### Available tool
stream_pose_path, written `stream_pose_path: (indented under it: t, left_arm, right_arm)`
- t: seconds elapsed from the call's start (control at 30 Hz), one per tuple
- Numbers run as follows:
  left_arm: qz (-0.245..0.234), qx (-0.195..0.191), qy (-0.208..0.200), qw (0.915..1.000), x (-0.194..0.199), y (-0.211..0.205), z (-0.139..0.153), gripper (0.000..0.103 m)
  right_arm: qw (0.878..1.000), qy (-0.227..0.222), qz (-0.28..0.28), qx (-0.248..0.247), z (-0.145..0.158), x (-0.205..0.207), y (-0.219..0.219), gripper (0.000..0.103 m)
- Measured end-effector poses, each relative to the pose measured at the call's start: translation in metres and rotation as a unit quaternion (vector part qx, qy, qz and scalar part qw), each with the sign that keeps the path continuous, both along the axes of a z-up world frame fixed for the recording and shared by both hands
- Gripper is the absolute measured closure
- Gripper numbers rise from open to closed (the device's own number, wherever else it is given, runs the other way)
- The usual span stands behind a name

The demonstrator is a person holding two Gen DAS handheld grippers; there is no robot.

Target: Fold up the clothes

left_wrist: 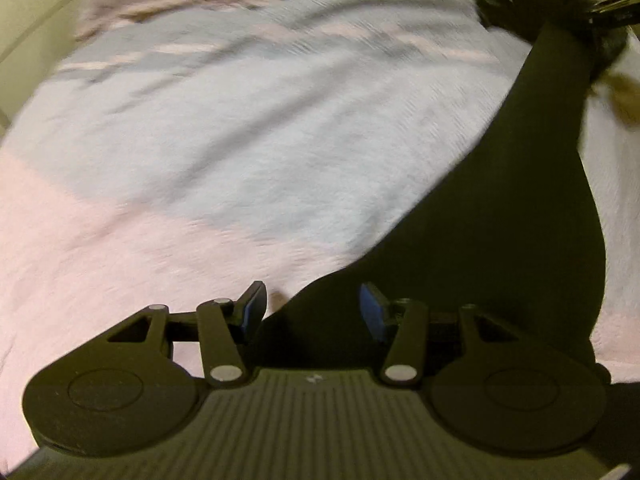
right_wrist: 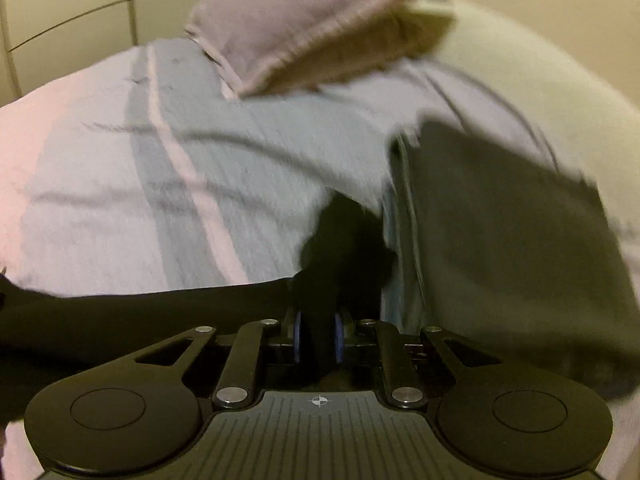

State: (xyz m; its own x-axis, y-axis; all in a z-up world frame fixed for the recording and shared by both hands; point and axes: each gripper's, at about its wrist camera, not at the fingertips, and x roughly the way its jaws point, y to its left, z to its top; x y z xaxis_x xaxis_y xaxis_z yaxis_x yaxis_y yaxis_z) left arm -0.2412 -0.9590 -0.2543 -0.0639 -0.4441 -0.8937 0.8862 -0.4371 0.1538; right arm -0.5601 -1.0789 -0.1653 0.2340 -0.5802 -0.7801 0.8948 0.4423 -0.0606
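Observation:
A long black garment (left_wrist: 500, 208) lies stretched over the bed, from just in front of my left gripper (left_wrist: 312, 312) up to the top right corner of the left wrist view. My left gripper is open; its blue pads (left_wrist: 253, 312) stand wide apart, and the garment's near end lies between and below them. In the right wrist view my right gripper (right_wrist: 318, 334) is shut on a bunched end of the same black garment (right_wrist: 344, 236), which trails off to the left (right_wrist: 140, 312). Both views are motion-blurred.
The bed is covered by a striped blanket (left_wrist: 240, 140) in pale blue and pink. A mauve pillow (right_wrist: 304, 24) lies at the head. A dark folded stack of cloth (right_wrist: 512, 264) sits right of my right gripper. A tiled wall (right_wrist: 80, 0) stands behind.

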Motion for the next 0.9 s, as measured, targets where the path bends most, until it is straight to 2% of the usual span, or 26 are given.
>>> stream_pose_path:
  t: [0.03,0.13,0.17,0.23,0.3,0.33,0.4,0.43,0.47,0.63,0.77,0.83,0.9]
  left_arm:
    - [-0.014,0.008,-0.005,0.9999,-0.005,-0.003,-0.005,0.060]
    - [-0.048,0.026,-0.019,0.9983,-0.014,-0.003,-0.012,0.081]
    - [-0.057,0.031,-0.024,0.9976,-0.016,-0.002,-0.011,0.102]
    - [-0.075,0.021,-0.037,0.9963,-0.018,0.003,-0.003,0.103]
    - [-0.056,-0.027,-0.032,0.9976,-0.007,0.007,0.021,0.103]
    - [-0.033,-0.052,-0.026,0.9978,0.001,0.007,0.034,0.102]
    - [0.036,-0.087,-0.007,0.9955,0.027,0.006,0.055,0.102]
    - [0.063,-0.095,-0.004,0.9935,0.038,0.005,0.059,0.102]
    - [0.078,-0.091,-0.004,0.9928,0.046,0.005,0.058,0.102]
    - [0.093,-0.076,-0.013,0.9927,0.051,0.013,0.045,0.102]
    - [0.099,-0.071,-0.022,0.9923,0.049,0.020,0.038,0.102]
    - [0.102,-0.068,-0.027,0.9921,0.048,0.023,0.035,0.102]
    - [0.105,-0.066,-0.032,0.9918,0.047,0.027,0.032,0.102]
  right_arm:
    - [1.000,-0.005,-0.006,0.011,-0.003,-0.006,0.003,0.090]
    - [0.999,-0.015,-0.012,0.025,-0.007,-0.018,0.014,0.090]
    - [0.999,-0.019,-0.014,0.030,-0.008,-0.021,0.016,0.090]
    - [0.998,-0.031,-0.025,0.048,-0.012,-0.025,0.012,0.090]
    - [0.998,-0.042,-0.029,0.048,-0.007,-0.025,0.011,0.089]
    - [0.998,-0.047,-0.028,0.042,-0.003,-0.024,0.011,0.087]
    - [0.998,-0.056,-0.019,0.029,0.007,-0.021,0.010,0.070]
    - [0.998,-0.061,-0.011,0.022,0.013,-0.018,0.010,0.054]
    - [0.998,-0.058,0.001,0.013,0.017,-0.014,0.009,0.048]
    - [0.993,-0.026,0.106,-0.039,0.035,0.020,-0.006,0.047]
    - [0.974,0.041,0.219,-0.040,0.030,0.053,-0.041,0.047]
    - [0.968,0.089,0.234,-0.023,0.017,0.068,-0.066,0.047]
    - [0.969,0.116,0.218,-0.008,0.005,0.075,-0.088,0.047]
